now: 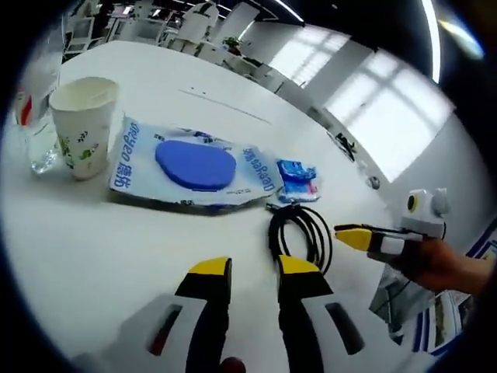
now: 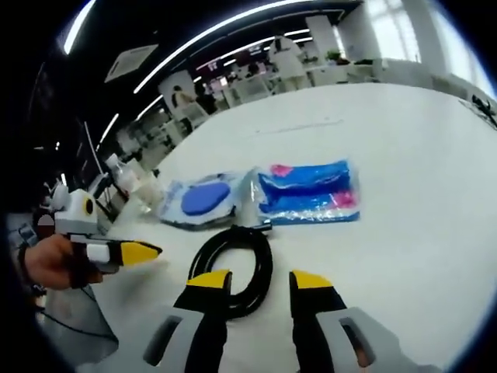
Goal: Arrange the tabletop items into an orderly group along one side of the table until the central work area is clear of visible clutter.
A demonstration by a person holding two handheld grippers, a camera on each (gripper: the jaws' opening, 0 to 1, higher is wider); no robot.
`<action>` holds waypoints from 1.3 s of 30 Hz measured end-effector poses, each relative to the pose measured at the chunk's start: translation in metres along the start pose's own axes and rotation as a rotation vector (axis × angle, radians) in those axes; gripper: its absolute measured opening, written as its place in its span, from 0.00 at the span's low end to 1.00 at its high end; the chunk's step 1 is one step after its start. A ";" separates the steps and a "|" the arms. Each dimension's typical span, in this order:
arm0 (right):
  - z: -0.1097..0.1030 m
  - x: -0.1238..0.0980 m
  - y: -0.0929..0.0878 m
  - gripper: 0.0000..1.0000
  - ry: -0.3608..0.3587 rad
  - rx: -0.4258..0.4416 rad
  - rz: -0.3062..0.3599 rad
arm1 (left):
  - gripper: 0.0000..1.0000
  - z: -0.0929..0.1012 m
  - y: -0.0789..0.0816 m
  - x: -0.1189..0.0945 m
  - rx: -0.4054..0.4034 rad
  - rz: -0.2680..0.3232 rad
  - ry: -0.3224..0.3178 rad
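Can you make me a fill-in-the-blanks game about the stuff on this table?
1. The paper cup stands beside a clear plastic ____.
2. The coiled cable on the white table is the colour ____.
3. The big flat packet has a round pad inside that is the colour ____.
4. The fingers of the left gripper have tips of the colour ____.

Missing words: bottle; black; blue; yellow
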State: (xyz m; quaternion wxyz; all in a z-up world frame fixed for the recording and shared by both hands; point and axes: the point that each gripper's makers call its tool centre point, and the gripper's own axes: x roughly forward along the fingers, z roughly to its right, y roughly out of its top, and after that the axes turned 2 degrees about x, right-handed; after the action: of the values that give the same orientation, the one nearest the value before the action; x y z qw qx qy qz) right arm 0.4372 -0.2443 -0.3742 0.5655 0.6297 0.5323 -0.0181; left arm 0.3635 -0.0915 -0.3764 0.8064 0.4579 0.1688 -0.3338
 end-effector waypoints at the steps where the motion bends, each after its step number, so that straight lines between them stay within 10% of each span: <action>1: -0.004 -0.003 0.001 0.30 0.000 -0.005 0.004 | 0.24 -0.005 0.001 -0.005 0.014 0.005 0.014; 26: -0.027 -0.043 0.018 0.54 0.082 -0.188 0.012 | 0.48 -0.078 0.042 -0.130 0.152 0.178 0.130; 39: -0.046 -0.055 -0.005 0.67 0.138 -0.259 -0.025 | 0.60 -0.107 0.040 -0.191 0.206 0.215 0.160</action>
State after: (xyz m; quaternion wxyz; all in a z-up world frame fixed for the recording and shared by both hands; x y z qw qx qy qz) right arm 0.3833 -0.2474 -0.3271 0.6040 0.5446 0.5754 0.0870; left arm 0.2570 0.0872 -0.2966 0.7705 0.5785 0.1473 -0.2236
